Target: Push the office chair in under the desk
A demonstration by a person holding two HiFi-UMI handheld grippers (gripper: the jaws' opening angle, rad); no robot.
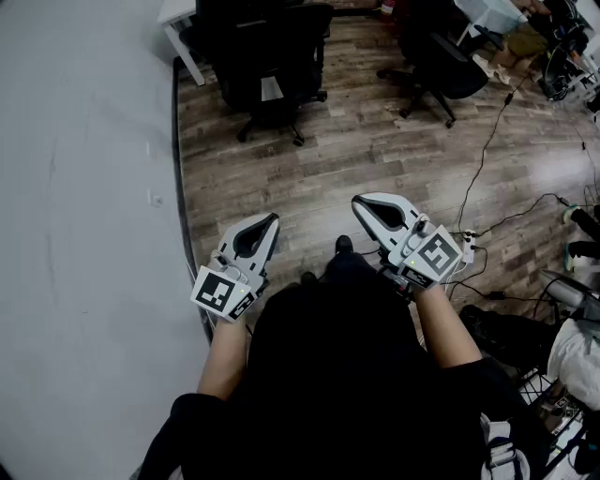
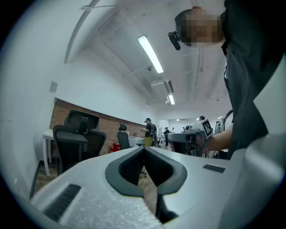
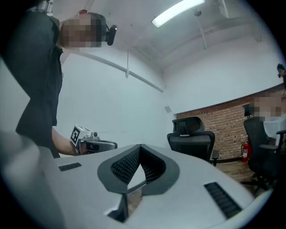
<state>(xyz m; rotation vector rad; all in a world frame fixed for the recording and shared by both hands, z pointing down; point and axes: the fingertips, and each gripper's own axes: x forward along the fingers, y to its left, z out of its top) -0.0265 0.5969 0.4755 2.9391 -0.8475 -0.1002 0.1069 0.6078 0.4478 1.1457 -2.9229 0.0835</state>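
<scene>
Office chair (image 1: 281,47) by desk (image 1: 176,13), nr wall (image 1: 84,187).

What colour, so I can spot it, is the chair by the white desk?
Black; the chair shows best in the head view.

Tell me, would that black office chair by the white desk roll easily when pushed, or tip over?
The office chair probably rolls readily: its star base stands on smooth wood floor. Pushed high on its tall back, it might lean or swivel; a low push seems steadier.
</scene>
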